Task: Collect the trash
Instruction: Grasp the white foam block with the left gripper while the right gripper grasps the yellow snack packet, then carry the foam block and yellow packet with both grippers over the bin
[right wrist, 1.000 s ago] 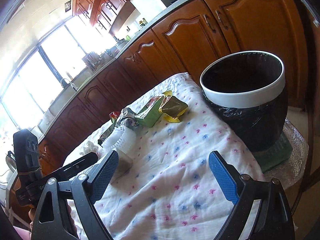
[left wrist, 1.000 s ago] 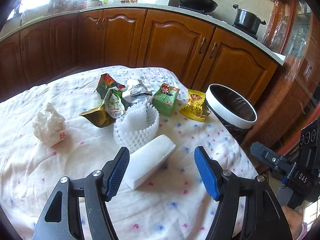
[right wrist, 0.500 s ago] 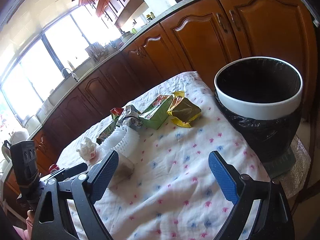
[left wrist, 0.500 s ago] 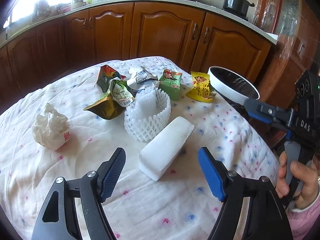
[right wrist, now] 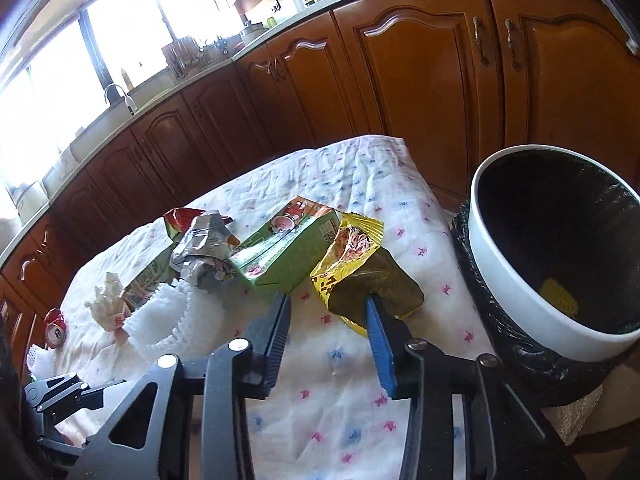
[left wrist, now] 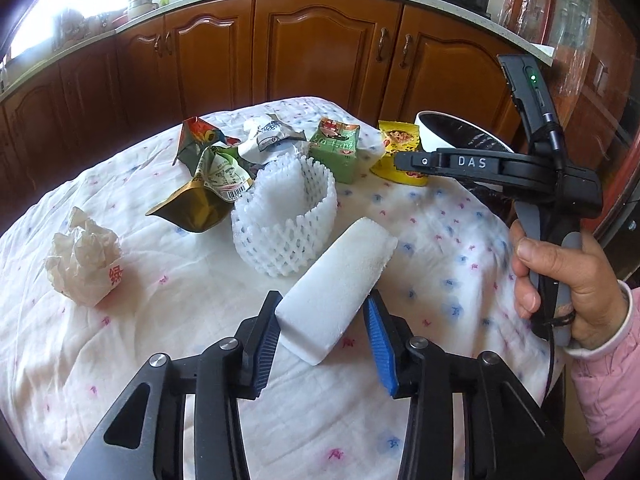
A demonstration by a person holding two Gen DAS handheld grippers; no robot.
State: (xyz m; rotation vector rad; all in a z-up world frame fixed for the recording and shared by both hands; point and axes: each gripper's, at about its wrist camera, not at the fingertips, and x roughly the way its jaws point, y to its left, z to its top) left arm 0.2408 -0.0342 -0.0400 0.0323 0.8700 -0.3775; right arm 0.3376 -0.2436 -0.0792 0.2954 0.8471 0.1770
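Observation:
A white foam block [left wrist: 340, 276] lies on the dotted tablecloth. Its near end is between the pads of my left gripper [left wrist: 324, 308], whose jaws are closing and touch both of its sides. A yellow snack packet [right wrist: 352, 256] lies beside the white-rimmed trash bin [right wrist: 500, 272], which has a black liner. My right gripper [right wrist: 328, 308] is low over the packet's near edge with its jaws closing. Its right fingertip [right wrist: 372, 312] overlaps the packet, while the left one stands clear of it. In the left wrist view the right gripper [left wrist: 400, 159] hovers over that packet [left wrist: 396, 140], held by a hand [left wrist: 568, 280].
On the cloth lie a green carton [left wrist: 336, 152], a white foam net [left wrist: 284, 220], a crumpled tissue [left wrist: 84, 264], a gold pouch [left wrist: 192, 208] and several wrappers [left wrist: 216, 168]. A red can [right wrist: 54, 326] sits at the far left. Wooden cabinets [left wrist: 320, 48] stand behind.
My left gripper came down onto the foam block and its jaws narrowed around the near end. My right gripper swung left from the bin to the yellow packet and narrowed sharply.

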